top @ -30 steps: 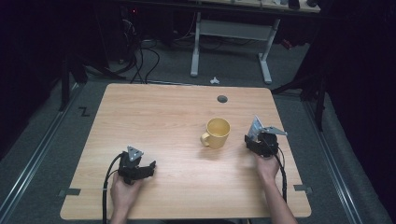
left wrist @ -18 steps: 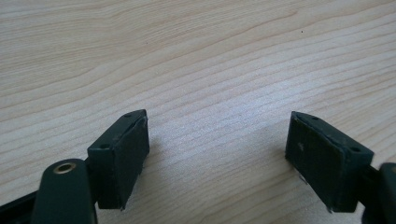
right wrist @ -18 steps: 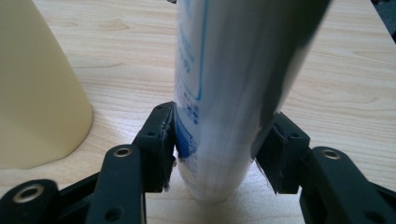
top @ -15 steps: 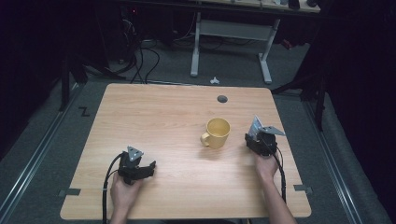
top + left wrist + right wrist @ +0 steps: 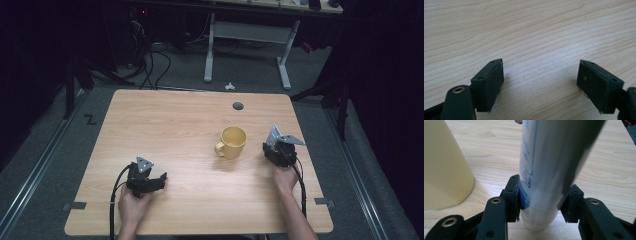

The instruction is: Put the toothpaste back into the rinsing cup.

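A yellow mug (image 5: 233, 142) stands right of the table's middle, its handle turned toward the front left; its side (image 5: 444, 167) rises at the left of the right gripper view. My right gripper (image 5: 276, 150) sits just right of the mug, shut on a white tube (image 5: 546, 170) with blue print, held upright between the pads. The tube (image 5: 273, 135) sticks up from that gripper. Near the front left of the table lies my left gripper (image 5: 159, 181), a hand holding it. It is open, with bare wood between its fingers (image 5: 489, 85).
The wooden table (image 5: 165, 125) has a dark round cable hole (image 5: 238, 106) near its far edge. Behind the table stand white desk legs (image 5: 208, 50) and cables on the grey floor. A small white object (image 5: 229, 86) lies on the floor past the far edge.
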A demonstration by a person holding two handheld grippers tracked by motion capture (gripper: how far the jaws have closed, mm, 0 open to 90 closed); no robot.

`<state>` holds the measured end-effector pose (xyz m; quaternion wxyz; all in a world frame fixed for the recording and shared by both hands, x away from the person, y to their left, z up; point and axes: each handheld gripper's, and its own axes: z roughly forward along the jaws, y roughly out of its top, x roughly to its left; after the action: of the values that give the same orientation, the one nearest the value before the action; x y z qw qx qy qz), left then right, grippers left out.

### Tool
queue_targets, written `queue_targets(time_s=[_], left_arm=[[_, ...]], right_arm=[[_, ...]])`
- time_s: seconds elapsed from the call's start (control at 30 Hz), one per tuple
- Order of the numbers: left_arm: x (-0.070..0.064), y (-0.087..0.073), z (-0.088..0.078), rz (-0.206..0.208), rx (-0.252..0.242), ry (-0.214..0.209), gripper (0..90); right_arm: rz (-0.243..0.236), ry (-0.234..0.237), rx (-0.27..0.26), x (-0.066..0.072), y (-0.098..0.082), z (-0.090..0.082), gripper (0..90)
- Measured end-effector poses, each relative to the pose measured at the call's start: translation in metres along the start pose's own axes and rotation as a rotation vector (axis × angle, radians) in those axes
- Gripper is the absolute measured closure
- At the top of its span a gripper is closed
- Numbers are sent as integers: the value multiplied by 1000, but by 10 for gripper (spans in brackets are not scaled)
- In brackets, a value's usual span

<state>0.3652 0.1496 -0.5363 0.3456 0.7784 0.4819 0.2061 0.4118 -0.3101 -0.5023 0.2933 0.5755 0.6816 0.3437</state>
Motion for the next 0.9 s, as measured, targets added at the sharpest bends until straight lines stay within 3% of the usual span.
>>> queue_targets(time_s=[0.53,0.9], left_arm=[[0,0,0,0,0,0,221],[0,0,0,0,0,-1,221]], right_arm=[[-15,7,1,-3,1,-1,607],[-17,40,12,-7,1,-8,609]])
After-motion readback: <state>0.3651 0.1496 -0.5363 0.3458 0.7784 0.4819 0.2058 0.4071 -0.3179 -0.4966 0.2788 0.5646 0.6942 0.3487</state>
